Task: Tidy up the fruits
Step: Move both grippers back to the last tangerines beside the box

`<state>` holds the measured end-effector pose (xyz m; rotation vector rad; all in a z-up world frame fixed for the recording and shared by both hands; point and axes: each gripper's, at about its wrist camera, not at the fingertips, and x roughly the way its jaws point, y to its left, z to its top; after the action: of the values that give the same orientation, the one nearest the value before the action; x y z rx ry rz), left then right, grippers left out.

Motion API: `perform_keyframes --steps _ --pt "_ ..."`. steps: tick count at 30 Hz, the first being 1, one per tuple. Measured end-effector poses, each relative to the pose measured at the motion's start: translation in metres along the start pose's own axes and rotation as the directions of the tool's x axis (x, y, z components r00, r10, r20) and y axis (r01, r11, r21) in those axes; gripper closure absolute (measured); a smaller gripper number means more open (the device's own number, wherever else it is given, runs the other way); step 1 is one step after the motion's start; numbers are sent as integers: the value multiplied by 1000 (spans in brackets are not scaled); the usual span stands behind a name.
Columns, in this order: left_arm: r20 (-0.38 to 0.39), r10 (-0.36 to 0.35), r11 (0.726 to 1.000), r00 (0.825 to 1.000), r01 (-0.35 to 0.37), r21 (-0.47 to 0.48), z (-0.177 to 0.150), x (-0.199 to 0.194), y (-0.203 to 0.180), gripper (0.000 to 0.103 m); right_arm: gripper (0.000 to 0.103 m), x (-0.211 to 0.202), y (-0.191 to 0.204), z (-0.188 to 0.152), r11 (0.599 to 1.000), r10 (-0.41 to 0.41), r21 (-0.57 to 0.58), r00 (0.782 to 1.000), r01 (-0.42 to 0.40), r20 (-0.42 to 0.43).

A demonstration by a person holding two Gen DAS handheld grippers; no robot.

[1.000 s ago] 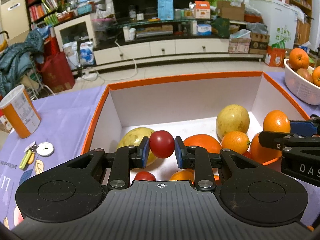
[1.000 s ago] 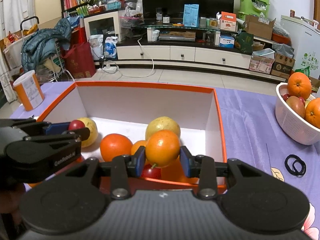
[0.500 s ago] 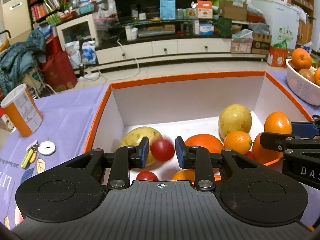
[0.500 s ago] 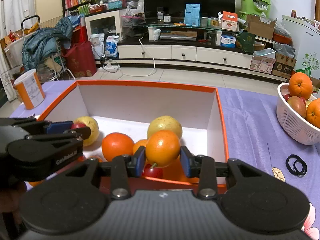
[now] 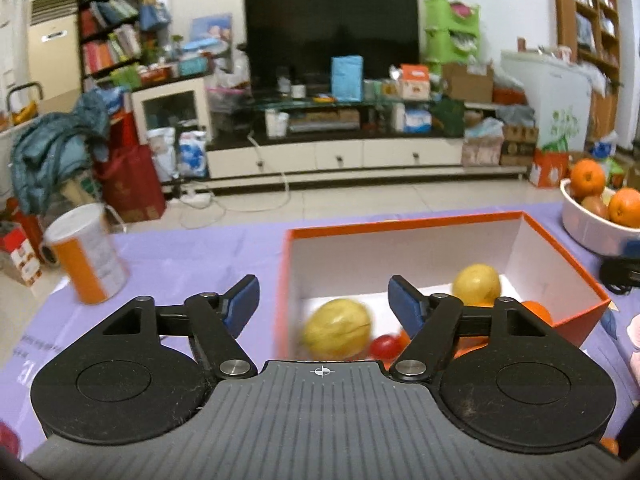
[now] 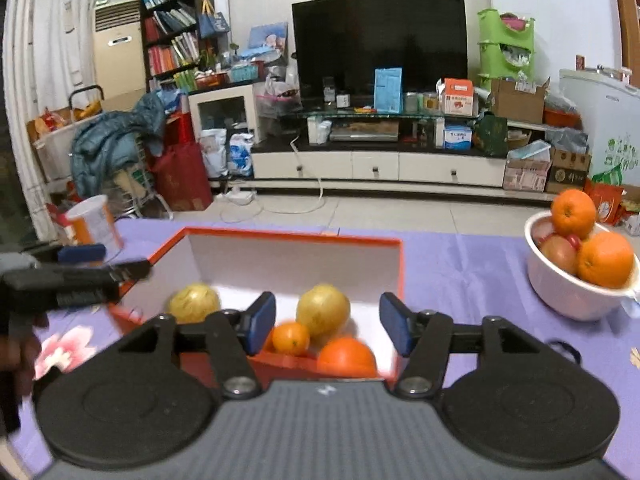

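The orange box (image 5: 400,226) holds two yellow fruits, oranges and a red tomato (image 5: 384,346). My left gripper (image 5: 324,302) hangs above the box's near left corner, its jaws opening, nothing between the blue pads. The tomato lies on the box floor beside a yellow fruit (image 5: 336,328). In the right wrist view my right gripper (image 6: 328,322) sits over the near edge of the box (image 6: 280,236), jaws also opening and gripping nothing. An orange (image 6: 346,356) lies blurred just below it, next to a small orange (image 6: 292,336). The left gripper (image 6: 80,268) shows at the left edge.
A white bowl (image 6: 568,296) with oranges and other fruit stands at the right on the purple cloth. An orange can (image 5: 88,256) stands at the left. Black hair ties (image 6: 564,350) lie near the bowl. A cluttered living room lies beyond the table.
The left gripper let go of the red tomato and the right gripper let go of the orange; both fruits dropped into the box. Both grippers opened wide and drew back and up.
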<state>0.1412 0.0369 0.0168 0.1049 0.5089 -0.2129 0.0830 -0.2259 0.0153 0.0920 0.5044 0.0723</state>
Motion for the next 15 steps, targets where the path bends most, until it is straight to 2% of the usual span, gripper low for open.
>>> perform_keyframes --steps 2,5,9,11,15 --pt "-12 -6 1000 1000 6 -1 -11 -10 19 50 41 -21 -4 -15 1000 18 4 1000 -18 -20" --pt "-46 -14 1000 999 14 15 -35 -22 41 50 41 -42 0 -55 999 23 -40 994 -28 -111" --pt "-130 -34 999 991 37 22 -63 -19 59 56 42 -40 6 -100 995 9 -94 969 -33 -248" --pt "-151 -60 998 987 65 25 -68 -12 63 56 44 -35 8 -105 994 24 -96 962 -52 -271" --pt "-188 -101 989 977 119 87 -77 -2 57 59 43 -30 10 -104 994 21 -97 965 -48 -261"
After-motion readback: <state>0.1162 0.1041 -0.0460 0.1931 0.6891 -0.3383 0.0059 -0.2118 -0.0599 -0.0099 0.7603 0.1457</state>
